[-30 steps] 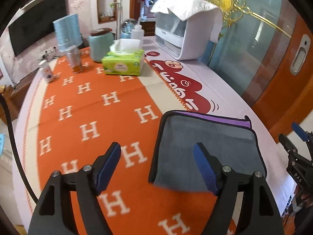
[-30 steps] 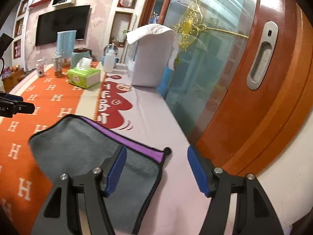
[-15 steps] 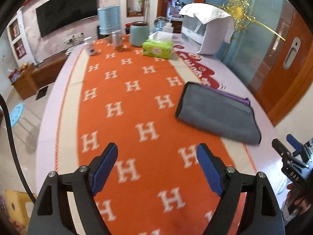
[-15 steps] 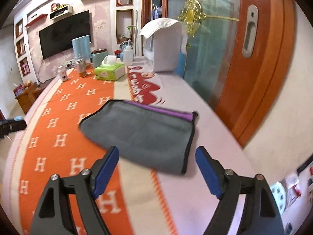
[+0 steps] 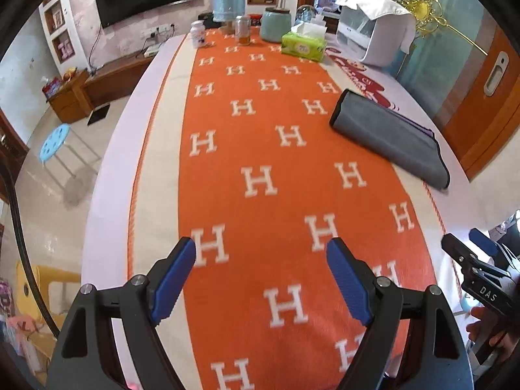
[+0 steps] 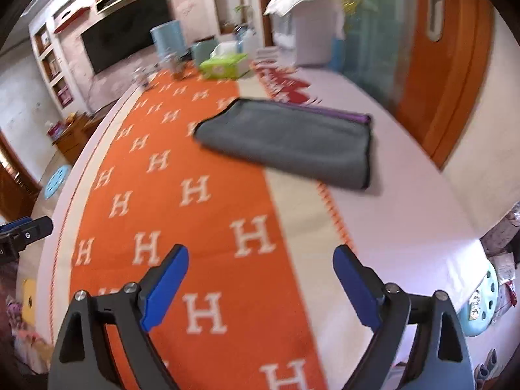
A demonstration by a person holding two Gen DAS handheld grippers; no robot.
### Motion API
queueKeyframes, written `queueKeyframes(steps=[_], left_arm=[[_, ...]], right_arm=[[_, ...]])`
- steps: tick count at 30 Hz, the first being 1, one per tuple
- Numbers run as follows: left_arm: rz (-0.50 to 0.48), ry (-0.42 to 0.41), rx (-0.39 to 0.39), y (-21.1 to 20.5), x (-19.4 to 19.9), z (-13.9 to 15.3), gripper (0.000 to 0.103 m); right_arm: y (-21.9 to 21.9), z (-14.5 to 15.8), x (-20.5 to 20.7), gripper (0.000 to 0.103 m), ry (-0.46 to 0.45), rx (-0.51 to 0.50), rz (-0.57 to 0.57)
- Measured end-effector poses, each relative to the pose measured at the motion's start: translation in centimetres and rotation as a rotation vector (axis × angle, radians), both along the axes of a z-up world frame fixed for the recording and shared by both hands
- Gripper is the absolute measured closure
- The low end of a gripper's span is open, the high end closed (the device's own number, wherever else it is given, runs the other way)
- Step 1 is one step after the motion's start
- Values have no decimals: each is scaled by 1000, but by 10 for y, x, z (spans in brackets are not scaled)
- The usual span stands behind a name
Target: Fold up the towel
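A grey towel with a purple edge lies folded flat on the right side of the table; it also shows in the right wrist view. My left gripper is open and empty, well back from the towel over the orange cloth. My right gripper is open and empty, also well back from the towel. The right gripper shows at the right edge of the left wrist view.
An orange H-patterned cloth covers the long table. At the far end stand a green tissue box, a teal jar, bottles and a white appliance. A wooden door is to the right. Stools stand on the floor.
Both grippers have pulled back and away from the towel, which now lies far ahead. The towel stays folded on the table. Both grippers stay open.
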State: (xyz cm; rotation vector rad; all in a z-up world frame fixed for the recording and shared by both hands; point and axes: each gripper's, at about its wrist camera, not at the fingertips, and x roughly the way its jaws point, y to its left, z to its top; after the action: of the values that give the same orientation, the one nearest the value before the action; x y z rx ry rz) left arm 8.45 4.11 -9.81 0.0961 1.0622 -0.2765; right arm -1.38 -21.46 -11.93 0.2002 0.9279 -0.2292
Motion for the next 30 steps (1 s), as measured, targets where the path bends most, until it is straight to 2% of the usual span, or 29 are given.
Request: queueKeyframes(steps=[7,13,16,18,21,26,30], left_arm=[[73,55,-6,19,-22,-8,21],[155,73,-45,17,-28,5,21],[169,76,-78,12,-31,18,21],[172,87,-87,8,-33,26,16],[167,106,-103,3,-39,37,15],[165,99,-84,-2,-53,58,15],[191,109,-127,-4,-65,73,13]], right_arm=[[20,-6,-2,11,57,73,92],[30,-3,4,11,125,135,192],[32,12,2,11,139,148,241],[33,27,1,11,149,121,259],[31,49,-2,11,150,146,287],[29,82,-16,10,142,158,305],[26,100,-36,10,140,206,298]])
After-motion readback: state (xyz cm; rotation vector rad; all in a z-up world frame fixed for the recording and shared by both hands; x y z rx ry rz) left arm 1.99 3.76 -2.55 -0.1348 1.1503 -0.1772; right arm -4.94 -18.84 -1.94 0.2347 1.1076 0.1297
